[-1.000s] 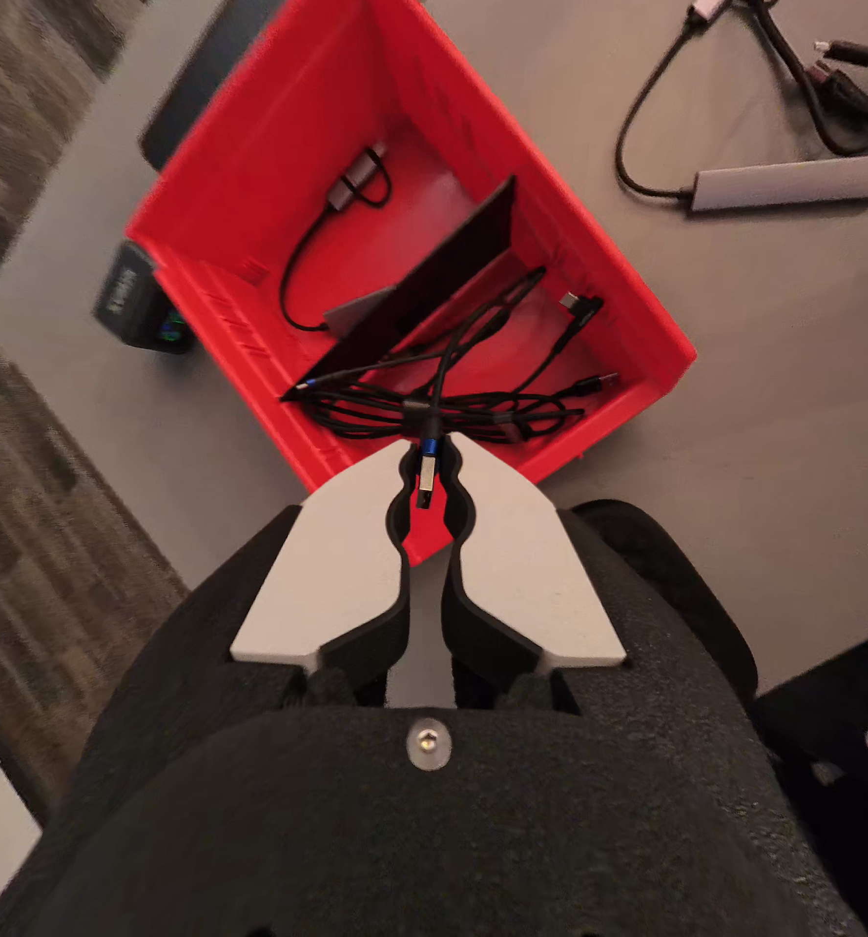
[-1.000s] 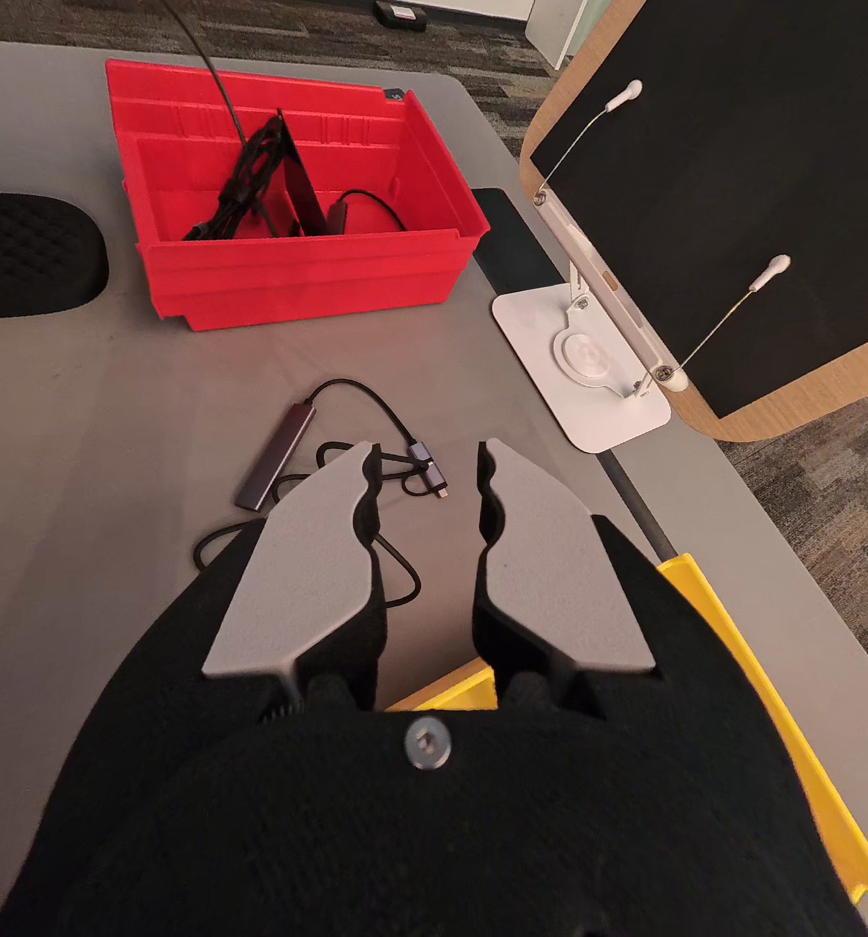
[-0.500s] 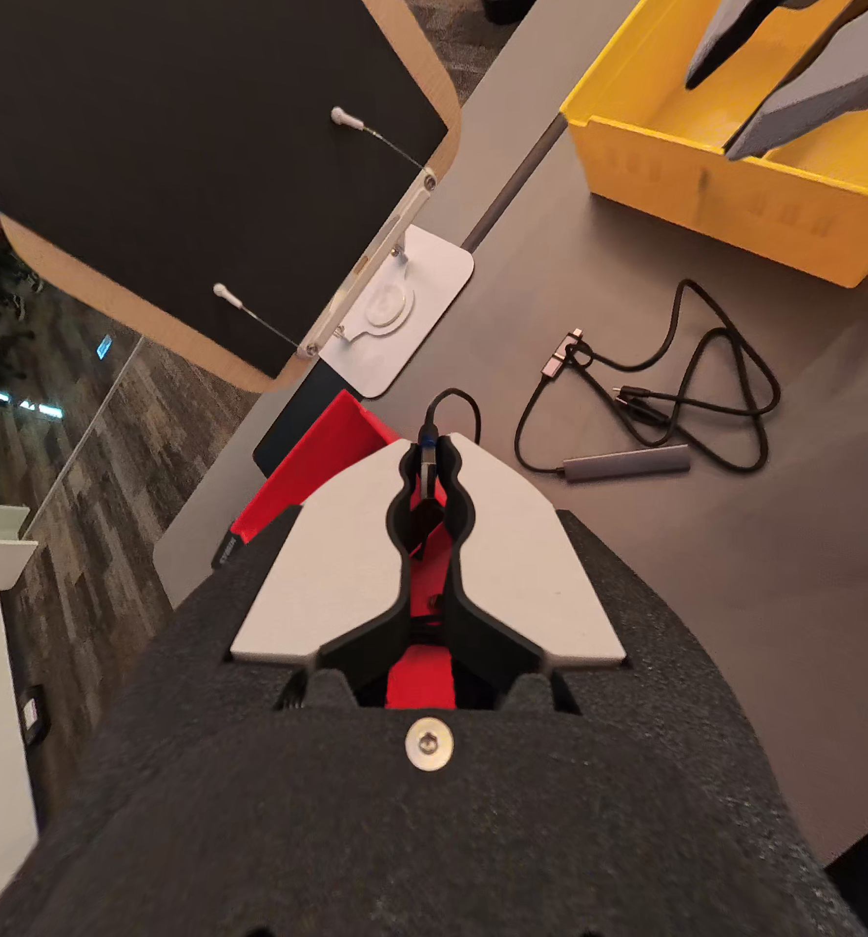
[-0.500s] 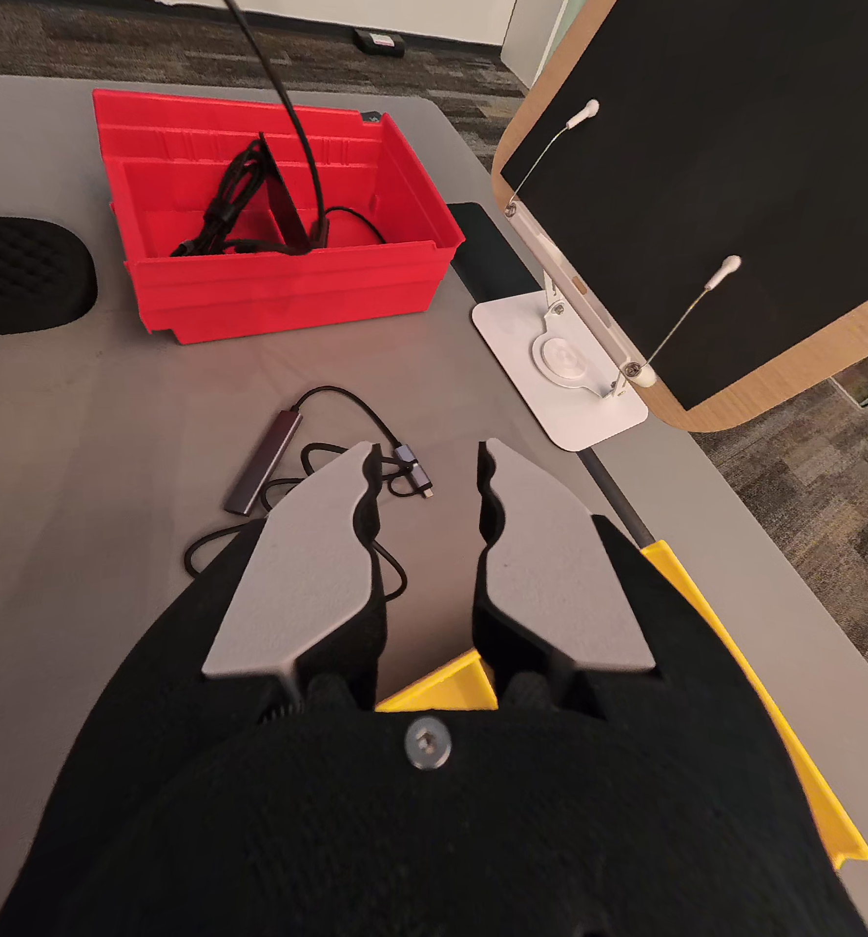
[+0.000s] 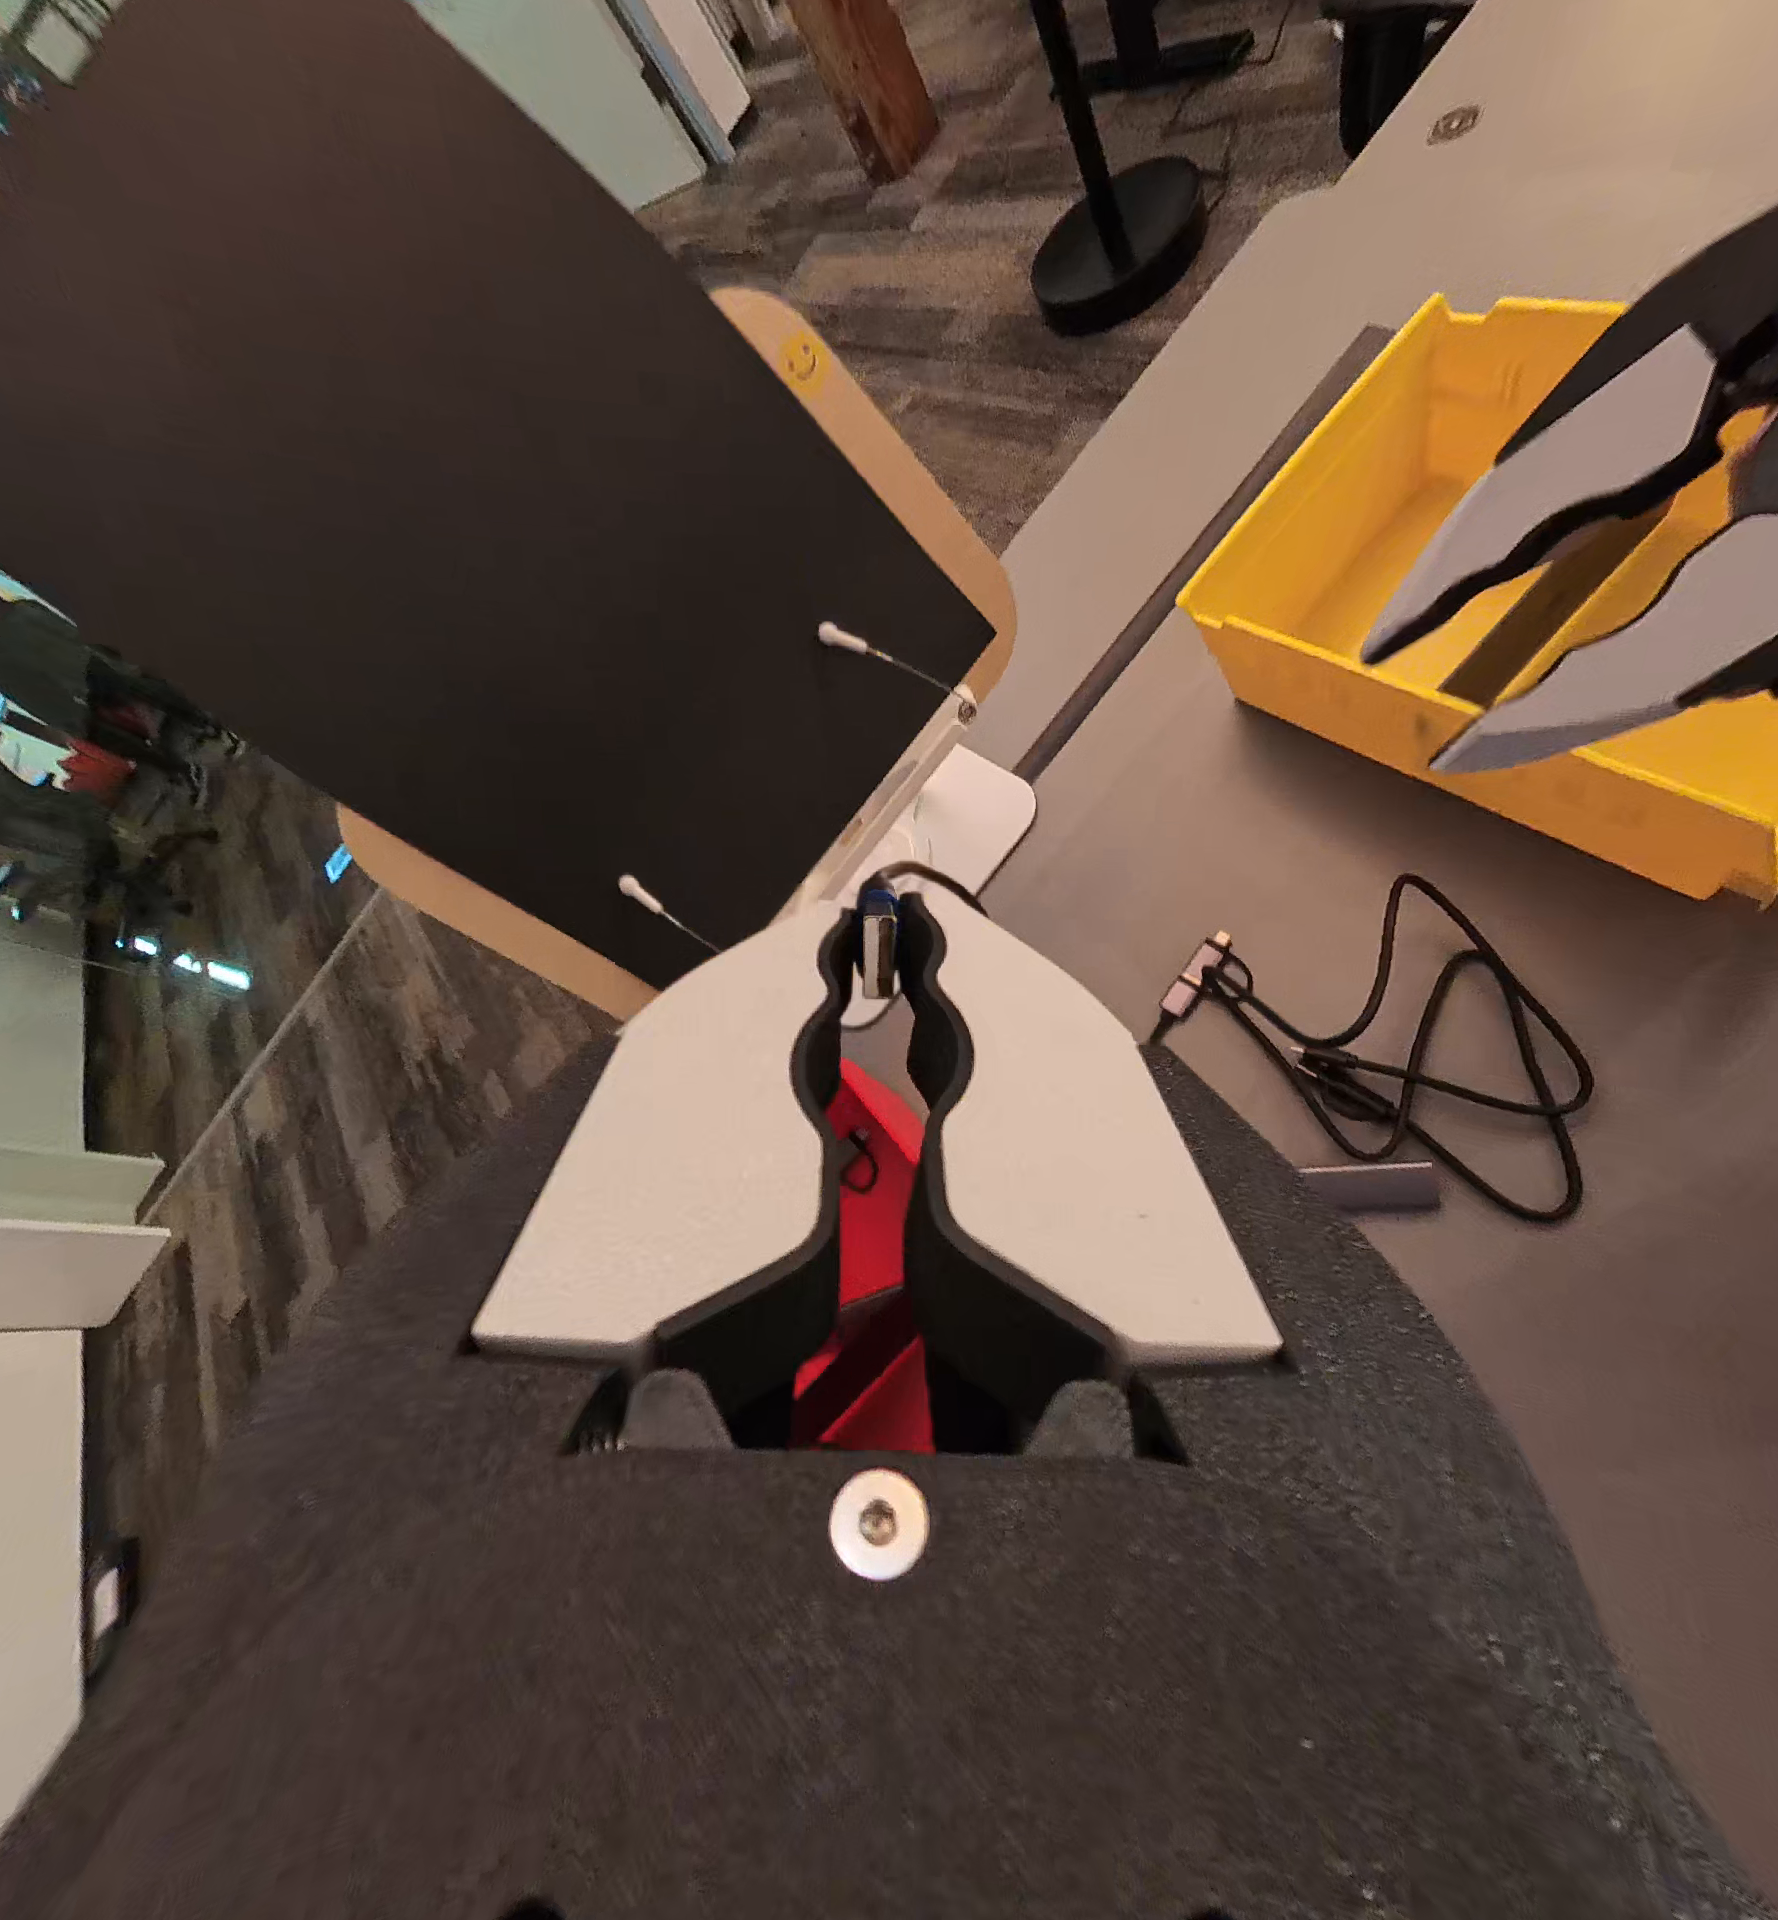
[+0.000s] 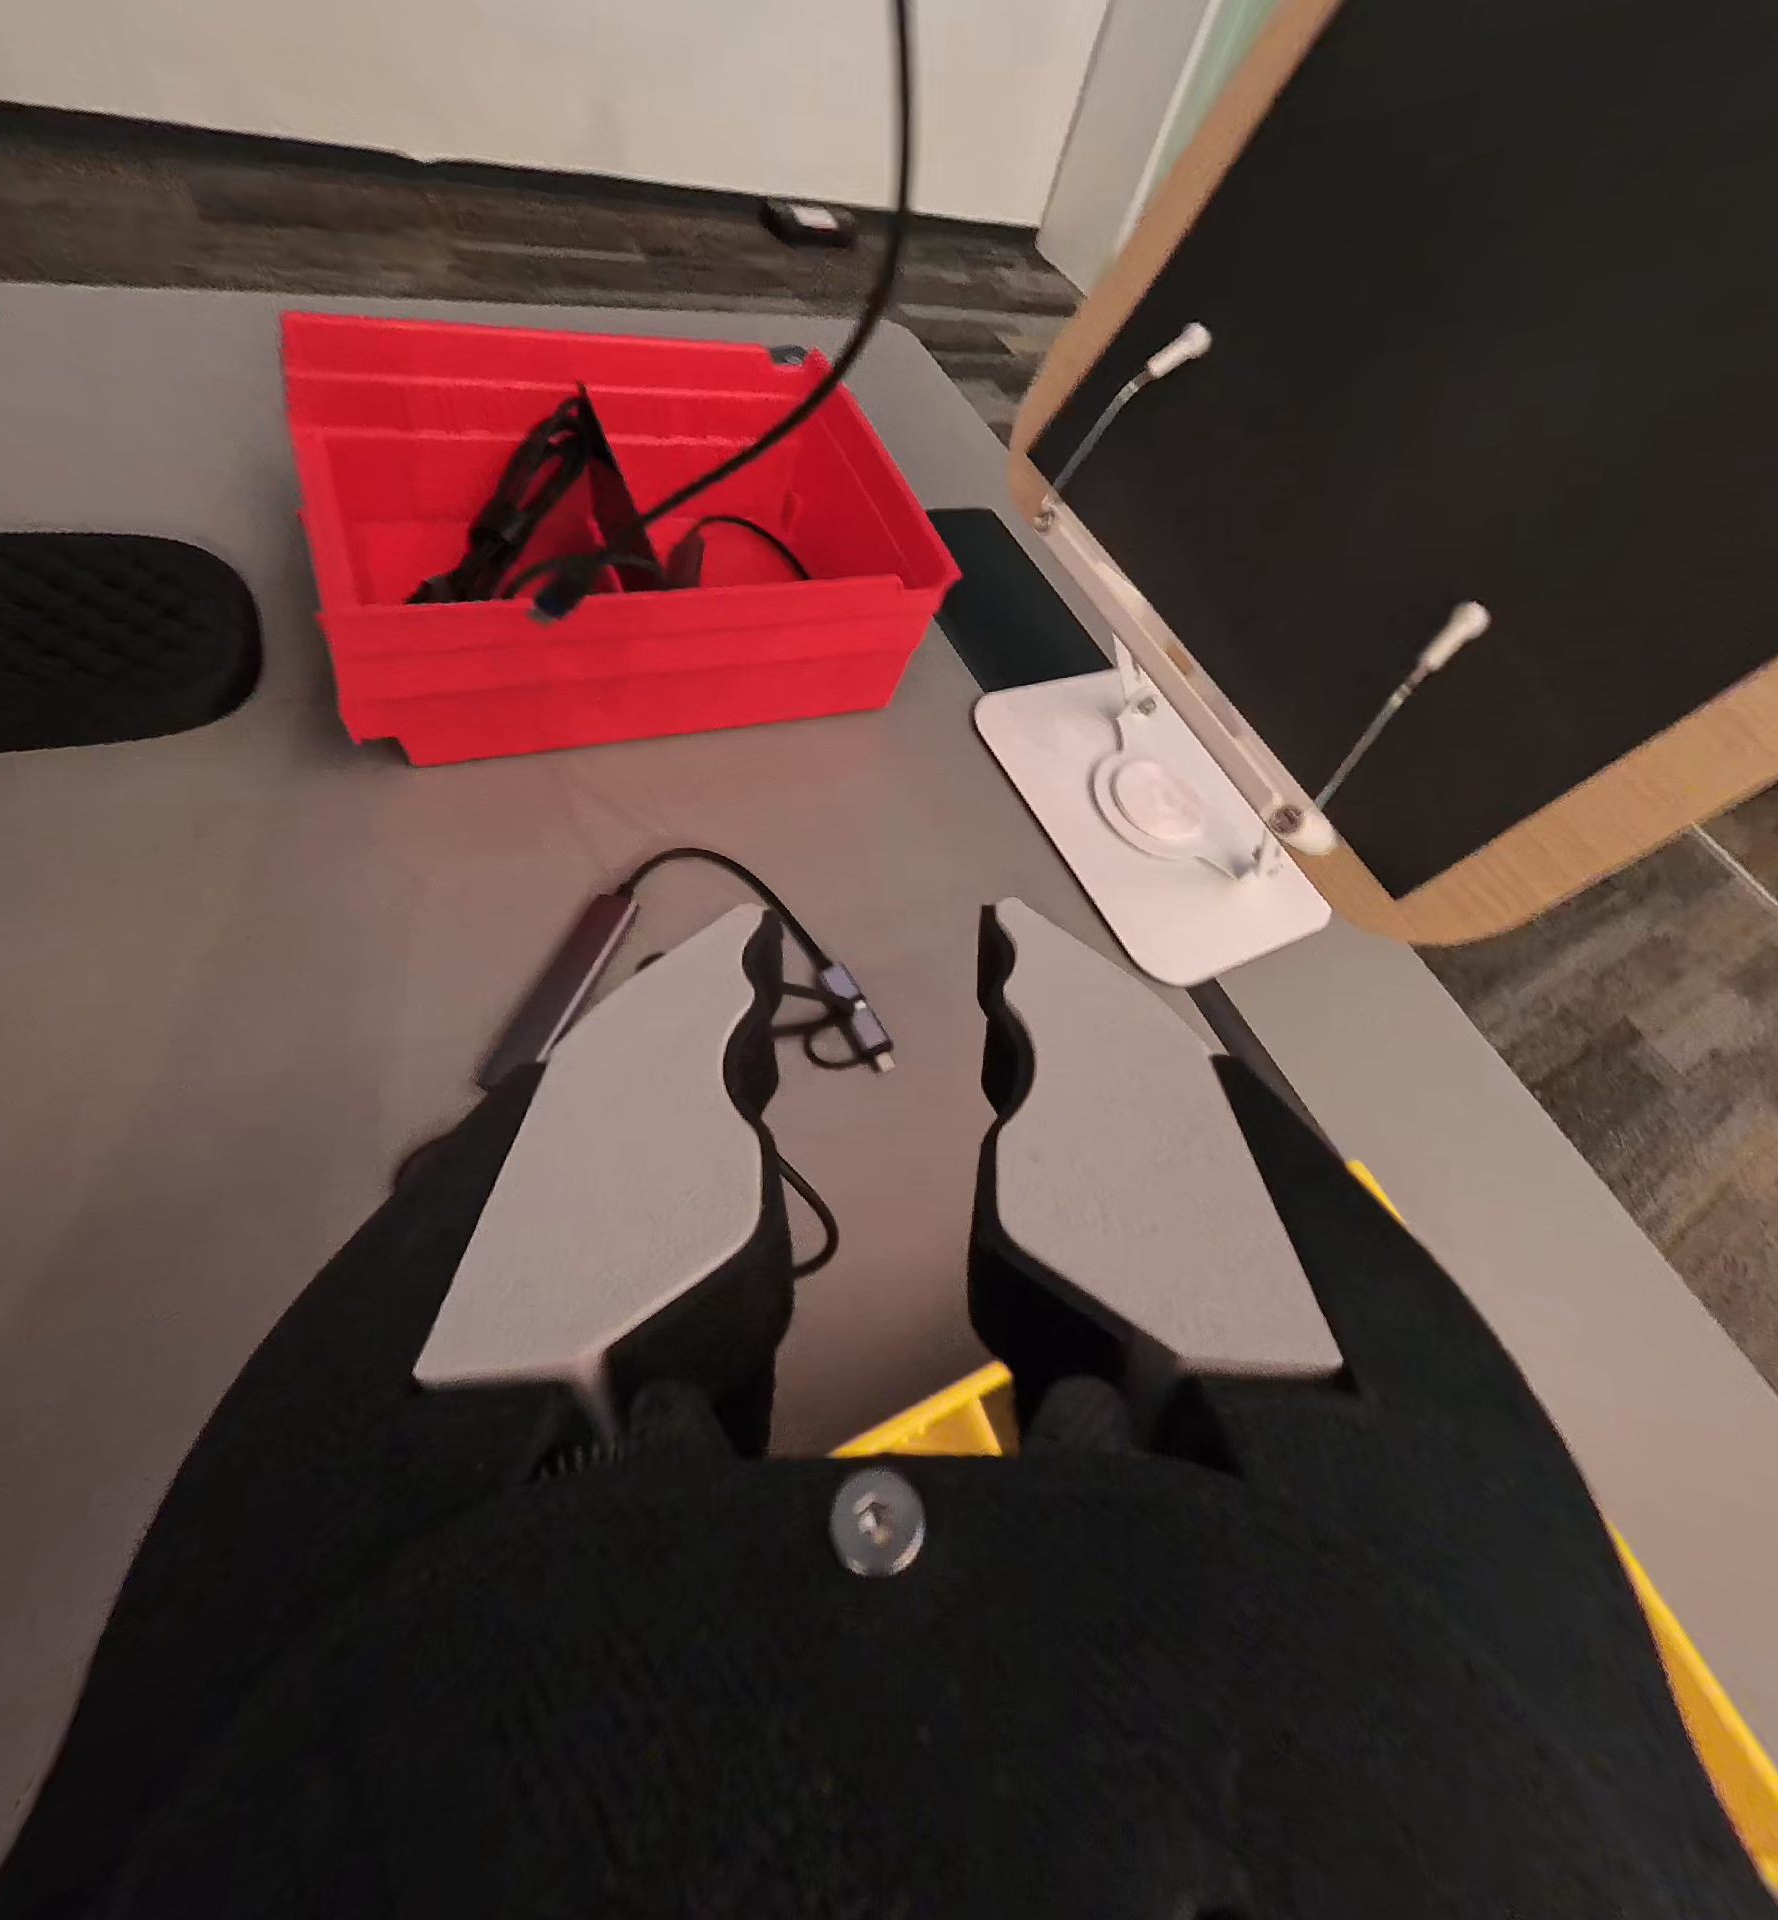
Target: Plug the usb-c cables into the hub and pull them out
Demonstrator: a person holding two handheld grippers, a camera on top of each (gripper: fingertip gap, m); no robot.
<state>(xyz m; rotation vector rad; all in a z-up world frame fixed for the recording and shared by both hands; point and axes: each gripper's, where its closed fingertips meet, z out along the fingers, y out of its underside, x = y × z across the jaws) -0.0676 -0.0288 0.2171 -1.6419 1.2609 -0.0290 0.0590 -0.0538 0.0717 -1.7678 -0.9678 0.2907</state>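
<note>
The black cable with a silver and blue plug (image 5: pixel 877 948) is pinched at its plug between the tips of the left gripper (image 5: pixel 880 935), in the middle of the left wrist view. In the right wrist view this same cable (image 6: pixel 890 208) comes down from the top edge of the frame into the red plastic bin (image 6: pixel 604 665), which stands in the upper left.

The slim grey metal hub (image 6: pixel 563 992) lies on the grey table (image 6: pixel 189 987) at the centre left, partly hidden behind the left finger of the right gripper (image 6: pixel 869 920). Its own short black lead ends in a small grey double plug (image 6: pixel 859 1013), which lies between the two fingers in the frame. A second loose black cable (image 5: pixel 1436 1081) lies coiled beside the hub (seen at the right of the left wrist view).

The right gripper is released, with a wide gap between its fingers, and it holds nothing.

The red bin has a black divider (image 6: pixel 610 488) standing inside. On the left of the divider lies a bundle of black cables (image 6: pixel 521 509); on the right is one more black lead. The yellow plastic bin (image 5: pixel 1384 582) stands at the upper right of the left wrist view; what it contains I cannot tell.
</note>
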